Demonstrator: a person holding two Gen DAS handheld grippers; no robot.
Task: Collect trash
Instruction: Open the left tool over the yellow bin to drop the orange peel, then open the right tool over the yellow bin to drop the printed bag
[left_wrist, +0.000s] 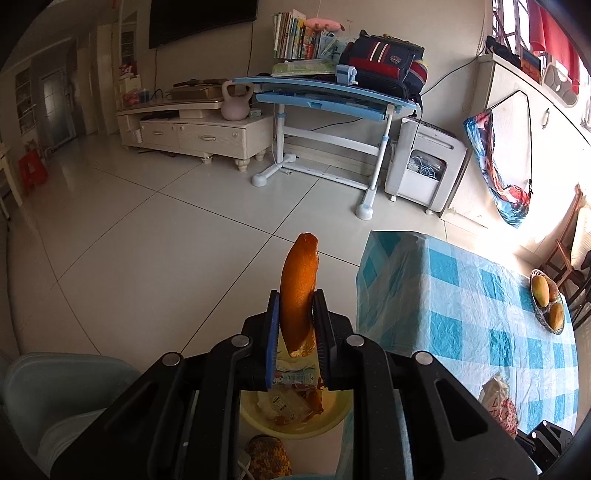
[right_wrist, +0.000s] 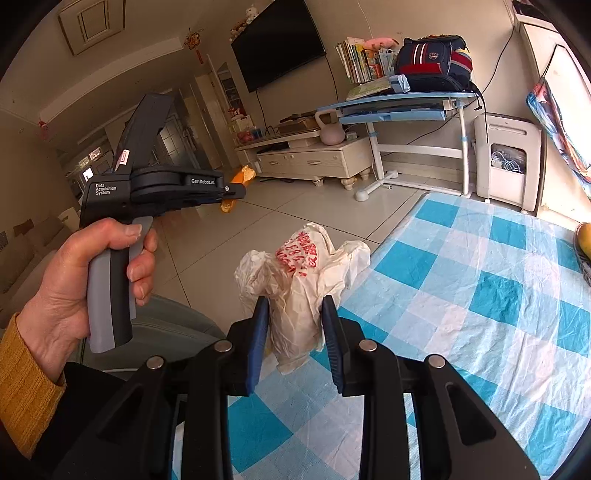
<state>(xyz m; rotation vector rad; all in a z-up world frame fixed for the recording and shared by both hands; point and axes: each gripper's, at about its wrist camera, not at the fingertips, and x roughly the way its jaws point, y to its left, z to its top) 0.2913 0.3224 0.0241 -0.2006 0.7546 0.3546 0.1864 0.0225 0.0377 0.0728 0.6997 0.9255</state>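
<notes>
A curved orange peel (left_wrist: 299, 291) stands up between the blue pads of my left gripper (left_wrist: 296, 295), which is shut on it. Below the gripper sits a yellow basin (left_wrist: 295, 432) holding wrappers and peel scraps. In the right wrist view, my right gripper (right_wrist: 295, 301) is shut on a crumpled white plastic bag (right_wrist: 303, 280) with red print, just over the near-left edge of the blue-checked table (right_wrist: 480, 295). The left gripper (right_wrist: 240, 190) shows there too, held by a hand (right_wrist: 74, 280) off the table's left side, the peel (right_wrist: 243, 175) at its tip.
A bowl (left_wrist: 540, 316) of mangoes stands at the table's far right. A pale grey chair (left_wrist: 55, 391) is at the lower left, beside the basin. Across the tiled floor stand a blue desk (left_wrist: 332, 92), a TV cabinet (left_wrist: 192, 133) and a white appliance (left_wrist: 424, 166).
</notes>
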